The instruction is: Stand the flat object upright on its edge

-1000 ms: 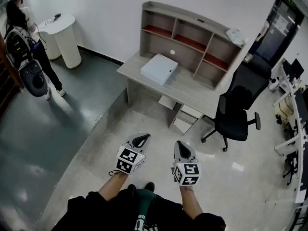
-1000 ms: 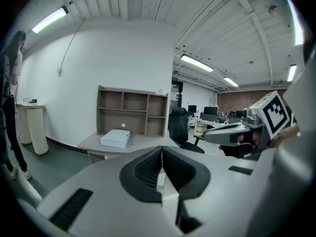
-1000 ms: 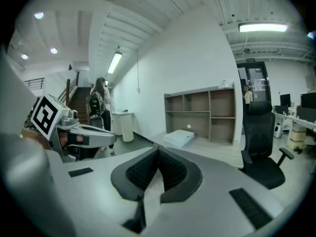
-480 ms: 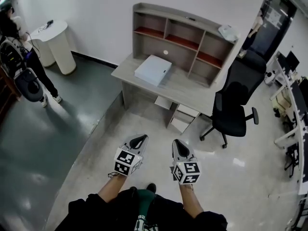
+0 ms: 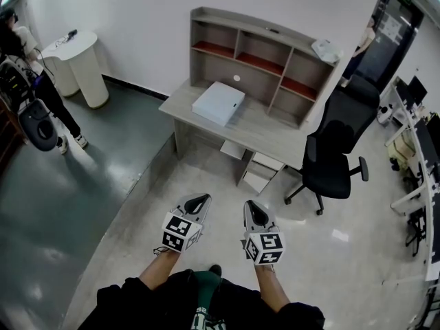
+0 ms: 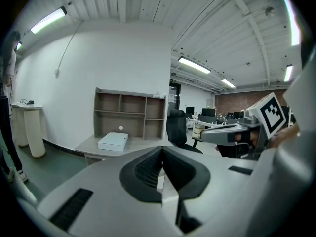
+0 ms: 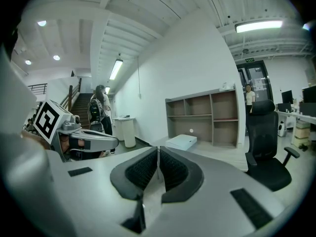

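There are two claws, the left claw (image 5: pixel 199 198) and the right claw (image 5: pixel 251 206), side by side. Each has its jaws pressed together on nothing. One flat white box (image 5: pixel 218 104) lies on its wide face on the one wooden bench (image 5: pixel 265 130), at 12 o'clock and well apart from the claws. One shelf unit (image 5: pixel 261 60) stands on the bench. One black chair (image 5: pixel 333 150) is at 2 o'clock. One white round stand (image 5: pixel 79 57) is at 10 o'clock. The floor (image 5: pixel 137 205) is pale, with a grey part at the left.

An open-plan office: a wooden desk (image 5: pixel 267 126) with a shelf hutch (image 5: pixel 261 52) on top stands against a white wall, with a black swivel chair (image 5: pixel 331 150) just right of the desk and rows of monitor-topped workstations (image 5: pixel 416 95) farther right.
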### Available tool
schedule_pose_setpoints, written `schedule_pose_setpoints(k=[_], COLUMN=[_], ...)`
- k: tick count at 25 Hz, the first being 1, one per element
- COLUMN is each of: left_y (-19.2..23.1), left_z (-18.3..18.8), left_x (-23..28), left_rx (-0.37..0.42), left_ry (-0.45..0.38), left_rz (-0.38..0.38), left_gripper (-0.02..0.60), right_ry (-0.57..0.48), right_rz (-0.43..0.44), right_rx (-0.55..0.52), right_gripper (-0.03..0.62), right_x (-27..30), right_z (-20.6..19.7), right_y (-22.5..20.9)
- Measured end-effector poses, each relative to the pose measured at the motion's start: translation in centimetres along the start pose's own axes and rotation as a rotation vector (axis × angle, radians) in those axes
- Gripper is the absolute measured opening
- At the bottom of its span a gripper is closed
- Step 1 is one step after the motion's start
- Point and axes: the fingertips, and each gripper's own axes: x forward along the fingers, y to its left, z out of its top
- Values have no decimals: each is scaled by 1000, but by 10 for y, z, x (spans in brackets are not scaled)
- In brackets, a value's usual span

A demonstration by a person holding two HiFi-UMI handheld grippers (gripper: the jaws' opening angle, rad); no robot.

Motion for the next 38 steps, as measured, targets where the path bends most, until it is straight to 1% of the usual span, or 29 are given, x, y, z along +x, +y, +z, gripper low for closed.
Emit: schedule_pose_setpoints(k=[8,18,26,32,35,38], left_y=[0,-4,-2,25,47,77], left_z=[1,-2,-6,-5,-6,2], left_x=[0,11,21,39,54,75], left_rx=[-4,-16,-28,-45,-53,-60], left_ry=[-1,-5,-2,-3,1,-7], left_rz=[3,46,76,97,99,97], left_gripper=[12,12,12,12,12,12], right_ry=[0,-1,19,34,43,44], right_rz=[4,40,76,98,103,103], right_rx=[2,11,18,14,13,8], right_gripper=[37,37,36,37,36,37], right_x=[-1,-2,8,42,69,105], right_z=[1,-3,-9,-9,-7,1], right_y=[-2,-19,-27,-31,-34,-40])
